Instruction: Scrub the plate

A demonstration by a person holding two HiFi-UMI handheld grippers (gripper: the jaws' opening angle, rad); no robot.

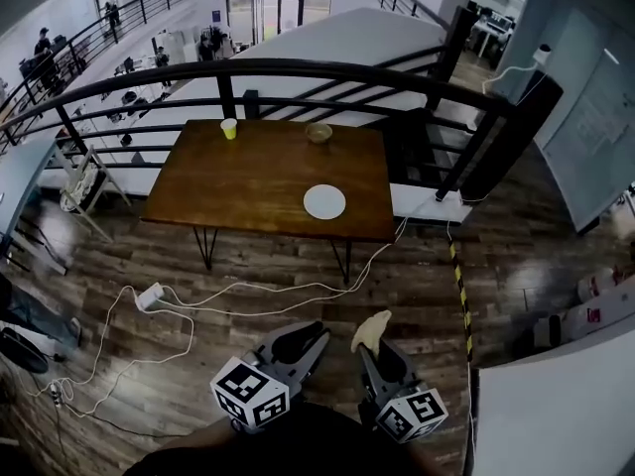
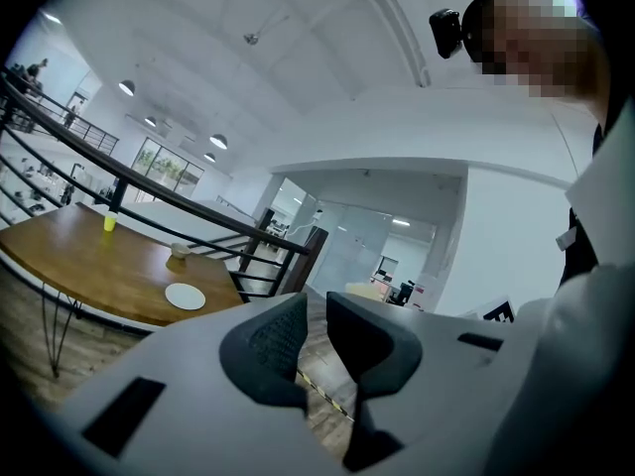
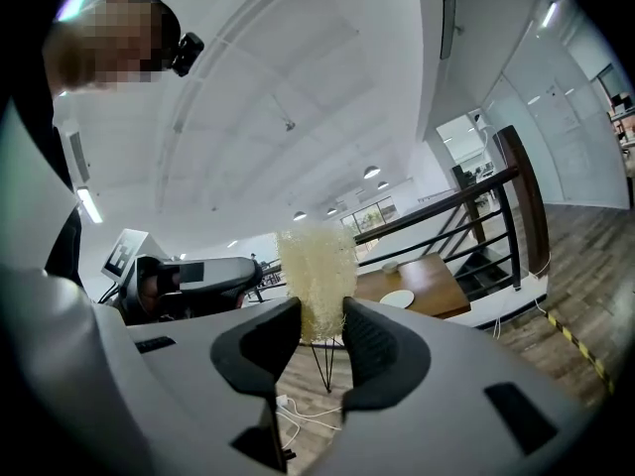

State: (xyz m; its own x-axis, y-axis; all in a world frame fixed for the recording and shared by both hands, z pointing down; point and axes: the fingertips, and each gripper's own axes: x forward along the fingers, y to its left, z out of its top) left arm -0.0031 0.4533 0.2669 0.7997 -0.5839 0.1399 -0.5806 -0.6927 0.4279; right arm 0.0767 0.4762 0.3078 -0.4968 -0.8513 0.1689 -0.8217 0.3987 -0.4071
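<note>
Head view: the plate [image 1: 324, 202] lies near the table's [image 1: 238, 181] front edge, well ahead of both grippers, with open floor between.
Left gripper view: the left gripper's [image 2: 316, 310] jaws stand barely apart, empty.
Right gripper view: the right gripper [image 3: 320, 315] clamps a scrubber [image 3: 316, 271].

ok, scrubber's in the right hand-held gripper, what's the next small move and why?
Probably step toward the table and carry the right hand-held gripper over the plate. Its jaws clamp the scrubber, but the plate lies well ahead of both grippers; the left hand-held gripper is empty.
</note>
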